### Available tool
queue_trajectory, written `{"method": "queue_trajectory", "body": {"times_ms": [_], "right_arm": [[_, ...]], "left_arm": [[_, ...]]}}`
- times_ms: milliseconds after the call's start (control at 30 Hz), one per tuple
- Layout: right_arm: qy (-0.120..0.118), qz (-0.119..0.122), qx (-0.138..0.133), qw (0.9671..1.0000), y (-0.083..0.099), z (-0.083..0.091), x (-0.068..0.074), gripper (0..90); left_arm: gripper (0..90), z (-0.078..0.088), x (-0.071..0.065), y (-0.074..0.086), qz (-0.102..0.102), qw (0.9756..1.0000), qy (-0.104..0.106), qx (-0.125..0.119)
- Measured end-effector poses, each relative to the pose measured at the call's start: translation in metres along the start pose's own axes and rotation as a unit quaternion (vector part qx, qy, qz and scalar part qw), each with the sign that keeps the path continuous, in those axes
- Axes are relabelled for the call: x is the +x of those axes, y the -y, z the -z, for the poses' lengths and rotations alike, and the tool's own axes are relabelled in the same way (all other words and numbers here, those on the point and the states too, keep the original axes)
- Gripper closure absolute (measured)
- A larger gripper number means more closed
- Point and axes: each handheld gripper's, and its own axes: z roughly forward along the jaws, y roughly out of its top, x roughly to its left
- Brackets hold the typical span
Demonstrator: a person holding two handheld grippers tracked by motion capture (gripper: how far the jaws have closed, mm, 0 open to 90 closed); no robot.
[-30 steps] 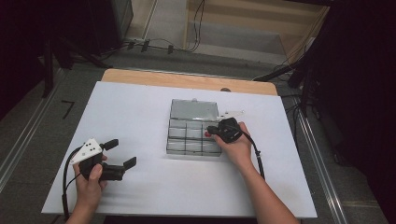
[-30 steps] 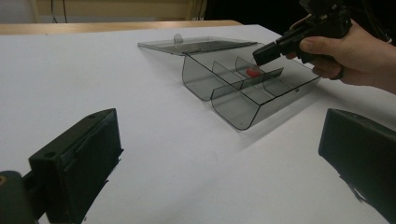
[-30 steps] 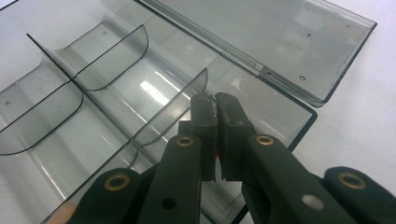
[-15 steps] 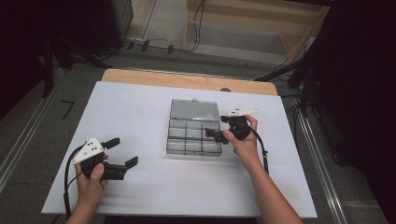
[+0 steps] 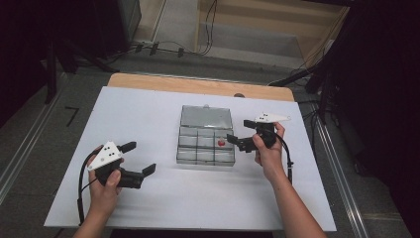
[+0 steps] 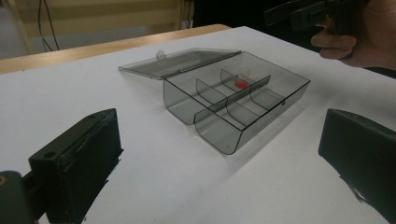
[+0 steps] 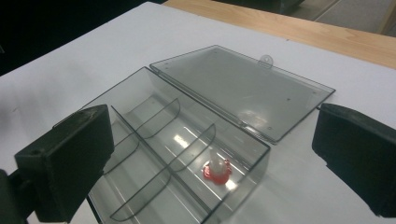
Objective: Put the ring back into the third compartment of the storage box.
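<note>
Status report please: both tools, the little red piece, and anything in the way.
Right tool just opened, empty, beside box. Left tool open, empty. Red piece lies in a corner compartment. Lid open flat; nothing blocking.

A: What sort of place is this?
B: A lab or recording workspace, not a home. A white board (image 5: 148, 124) lies on a wooden table (image 5: 198, 85), dark around it.
A: Anything else?
B: Cables (image 5: 163, 47) trail over the bare floor at the far side, beside a pale wooden frame (image 5: 277, 20).
</note>
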Motion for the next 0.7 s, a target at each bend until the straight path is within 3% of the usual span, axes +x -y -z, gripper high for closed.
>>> {"method": "queue_trajectory", "body": {"times_ms": [333,700], "right_arm": [[0.006,-0.001,-0.005,1.0000,0.006,0.012,-0.007,0.0],[0.008,-0.005,-0.010,0.9999,0.006,0.016,-0.012,0.0]], "left_arm": [[0.0,-0.011,0.006,-0.012,0.005,0.9999,0.012,0.000],[0.0,-0.031,0.013,-0.039,-0.001,0.9995,0.030,-0.004]]}}
